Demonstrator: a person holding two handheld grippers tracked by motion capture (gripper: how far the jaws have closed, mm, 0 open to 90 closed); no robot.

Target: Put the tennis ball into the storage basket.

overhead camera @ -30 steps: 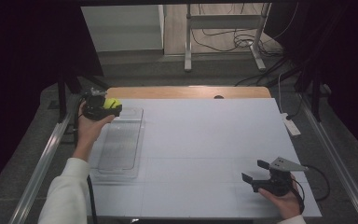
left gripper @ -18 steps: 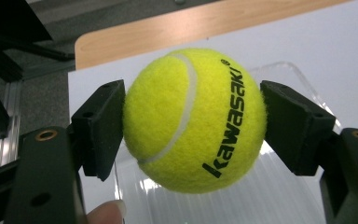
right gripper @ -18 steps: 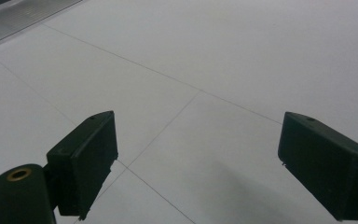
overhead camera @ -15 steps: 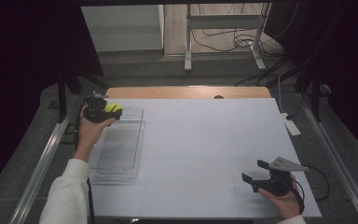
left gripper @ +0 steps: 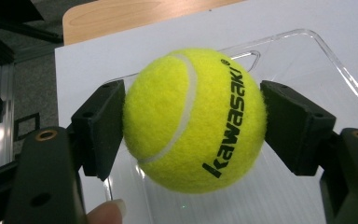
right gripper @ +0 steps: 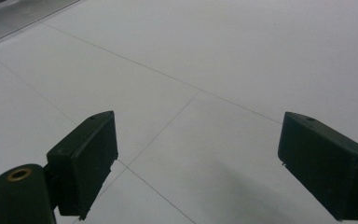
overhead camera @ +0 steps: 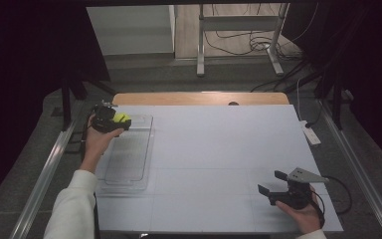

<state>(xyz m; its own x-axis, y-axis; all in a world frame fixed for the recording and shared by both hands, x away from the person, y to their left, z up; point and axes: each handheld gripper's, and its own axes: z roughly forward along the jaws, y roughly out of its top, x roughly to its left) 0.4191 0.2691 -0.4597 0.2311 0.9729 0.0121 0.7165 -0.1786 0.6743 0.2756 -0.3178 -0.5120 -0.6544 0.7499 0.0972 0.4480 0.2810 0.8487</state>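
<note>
Fingers [left gripper: 103,126] of the left gripper [left gripper: 193,126] clamp the ball [left gripper: 194,120] above the tray's [overhead camera: 142,149] far end; the right gripper [right gripper: 198,163] rests wide apart over the desk [overhead camera: 219,144].

Your high view looks forward and down over the whole white surface [overhead camera: 219,149] from the near side. Your left gripper view sits close above the clear tray [left gripper: 335,65] at far left, also seen from above. Your right gripper view skims the bare surface at near right.

White sleeve [overhead camera: 72,206]; black tongs [right gripper: 205,163], brass screws.
</note>
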